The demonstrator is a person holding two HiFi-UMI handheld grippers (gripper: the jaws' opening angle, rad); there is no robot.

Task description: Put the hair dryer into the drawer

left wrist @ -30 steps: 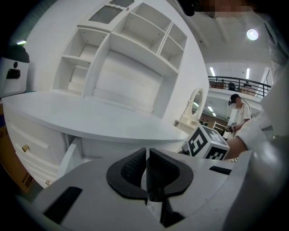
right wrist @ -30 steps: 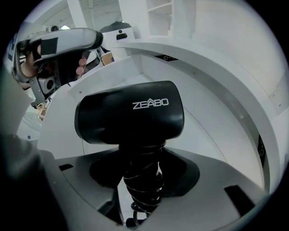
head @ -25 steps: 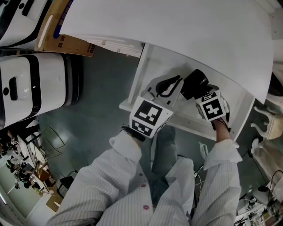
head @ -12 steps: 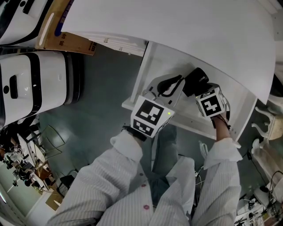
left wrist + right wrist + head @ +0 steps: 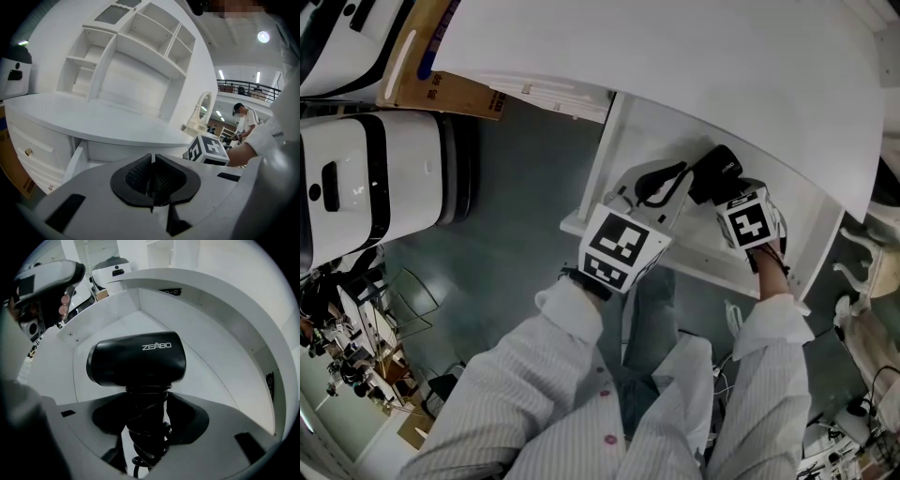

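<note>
hair dryer [image 5: 136,358]: black, white "ZEABO" print on the barrel, barrel lying crosswise in the right gripper view; handle points back into the jaws, black cord coiled around it
hair dryer place: inside the open drawer [image 5: 630,131], over its white floor, near the right half; whether it touches the floor, can't tell
right gripper [image 5: 145,427]: jaws clamped on the cord-wrapped handle, dryer barrel sticks out just ahead of them
right gripper place: reaches into the drawer from the front edge; marker cube [image 5: 748,223] faces up in the head view
left gripper [image 5: 151,180]: jaws closed together, nothing between them
left gripper place: over the drawer's front edge, left of the dryer, close beside the right gripper but apart from it; its own cube [image 5: 619,246] faces up
drawer: white, pulled out from under the desk, walls and floor bare around the dryer
desk top [image 5: 675,56]: white, curved front edge, overhangs the back of the drawer
shelf unit [image 5: 136,51]: white, open compartments, stands on the desk top
mirror [image 5: 204,108]: small, white frame, on the right end of the desk
sleeves [image 5: 534,394]: white, striped, both arms stretched toward the drawer
floor [image 5: 516,206]: dark grey
cardboard box [image 5: 441,84]: brown, left of the desk, on the floor
white and black unit [image 5: 375,178]: far left, near the box
</note>
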